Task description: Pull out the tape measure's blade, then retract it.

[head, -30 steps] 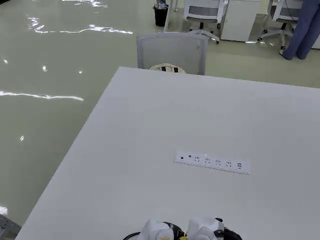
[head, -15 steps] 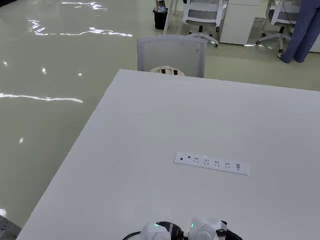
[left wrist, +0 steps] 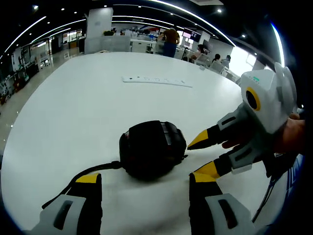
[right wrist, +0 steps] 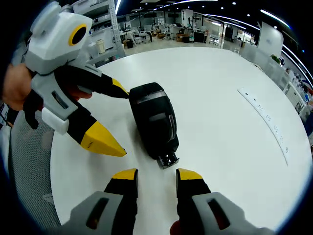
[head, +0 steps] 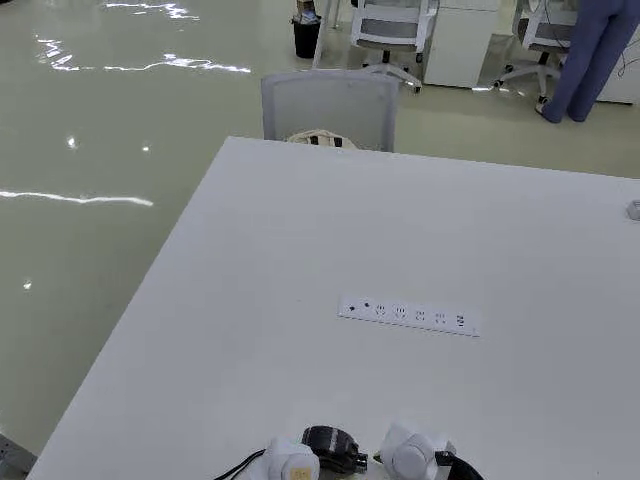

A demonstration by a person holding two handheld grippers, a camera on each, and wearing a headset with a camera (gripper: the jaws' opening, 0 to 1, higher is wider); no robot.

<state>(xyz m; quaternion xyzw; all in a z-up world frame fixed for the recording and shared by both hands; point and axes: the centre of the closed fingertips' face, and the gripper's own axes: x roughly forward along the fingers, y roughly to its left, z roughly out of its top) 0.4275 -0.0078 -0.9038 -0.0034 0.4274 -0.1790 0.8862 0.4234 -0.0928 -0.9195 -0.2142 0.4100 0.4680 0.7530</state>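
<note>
Tape measure near table's front edge

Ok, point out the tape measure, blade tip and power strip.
tape measure [right wrist: 154,120], right gripper view, top of black case.
blade tip [right wrist: 167,160], right gripper view, metal hook.
power strip [head: 408,315], head view, middle sockets.

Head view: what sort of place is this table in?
Likely an open-plan office or lab: a large white table with a power strip on it, a grey mesh office chair at its far edge, and more wheeled chairs beyond.

Glossy pale floor, grey chair — white table
</note>
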